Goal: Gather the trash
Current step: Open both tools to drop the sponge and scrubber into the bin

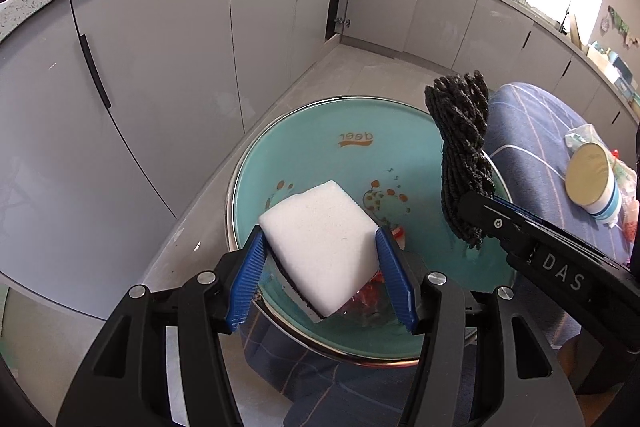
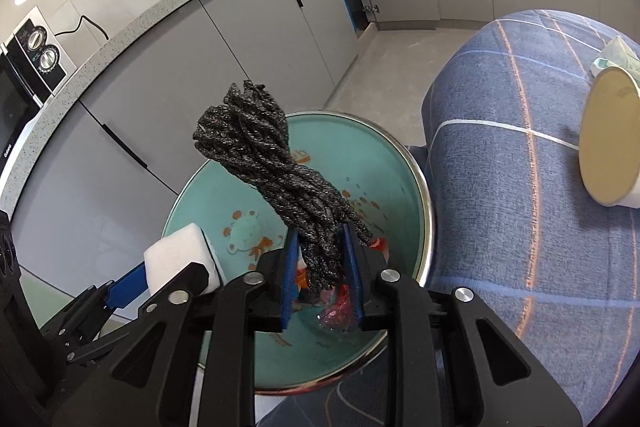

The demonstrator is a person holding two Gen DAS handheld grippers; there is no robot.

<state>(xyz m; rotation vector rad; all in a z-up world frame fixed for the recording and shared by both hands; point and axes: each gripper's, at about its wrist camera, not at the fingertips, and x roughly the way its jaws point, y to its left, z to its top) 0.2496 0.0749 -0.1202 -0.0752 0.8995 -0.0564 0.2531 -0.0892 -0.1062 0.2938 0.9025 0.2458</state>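
Observation:
My left gripper [image 1: 320, 269] is shut on a white sponge block with a dark underside [image 1: 320, 239] and holds it over the open teal bin [image 1: 352, 155]. My right gripper [image 2: 322, 267] is shut on a dark twisted rope bundle [image 2: 272, 163] and holds it over the same bin [image 2: 384, 163]. The rope [image 1: 464, 147] and the right gripper also show in the left wrist view; the sponge [image 2: 180, 259] shows in the right wrist view. Red and clear wrappers [image 2: 340, 311] lie at the bin's bottom.
A table with a blue checked cloth [image 2: 500, 131] stands right of the bin. On it lie a tipped paper cup [image 2: 608, 143] and a crumpled clear wrapper [image 1: 580, 137]. Grey cabinets [image 1: 160, 67] line the left and back.

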